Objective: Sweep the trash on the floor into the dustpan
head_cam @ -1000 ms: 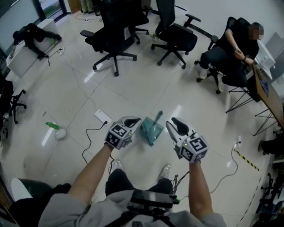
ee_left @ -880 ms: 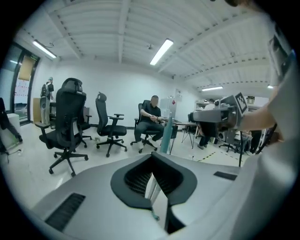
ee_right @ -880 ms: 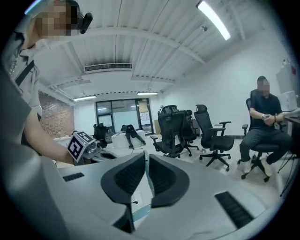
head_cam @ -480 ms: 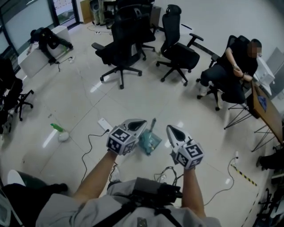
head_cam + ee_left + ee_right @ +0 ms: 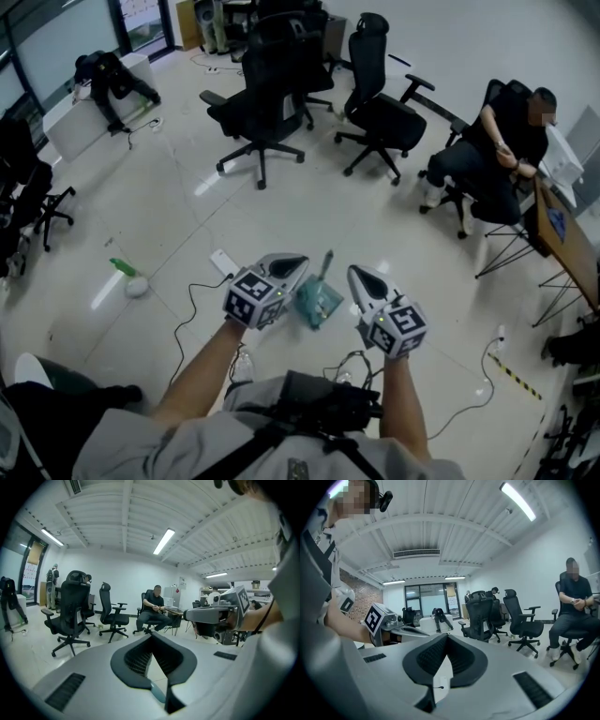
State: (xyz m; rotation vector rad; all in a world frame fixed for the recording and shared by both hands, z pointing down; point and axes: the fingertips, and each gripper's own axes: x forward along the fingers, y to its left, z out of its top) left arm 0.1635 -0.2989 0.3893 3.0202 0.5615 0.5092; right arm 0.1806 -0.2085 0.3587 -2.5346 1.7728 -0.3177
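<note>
- Holds the left gripper [image 5: 296,263] raised over the floor [image 5: 141,206], pointing almost level, jaws pressed together on nothing. Confirmed in the left gripper view [image 5: 151,638], where only the room shows past the closed pads.
- Holds the right gripper [image 5: 357,274] alongside at much the same height, jaws likewise closed and empty, as the right gripper view [image 5: 446,637] shows.
- Has the teal dustpan [image 5: 317,300] lying on the open floor, well away from its walled edges. Appears between the two grippers from above, touched by neither, with its handle [image 5: 326,262] pointing toward the office chairs [image 5: 258,103].
- Cannot tell whether anything lies inside the pan: too small and creased-looking.
- Shows a green-and-white scrap [image 5: 127,279] toward the floor's left edge, well apart from the dustpan. Probably litter, going by its look, and if so not yet in the pan.
- Shows no broom or brush clearly.
- Reads as a resting posture rather than a sweeping one, since the grippers are closed, empty and lifted clear. Fits two stages: about to go down for the tools, or just risen off them after setting them down.
- Has a white power strip [image 5: 222,261] and its black cable [image 5: 183,309] just left of the dustpan. Likely a snag for any sweep across that stretch of floor.
</note>
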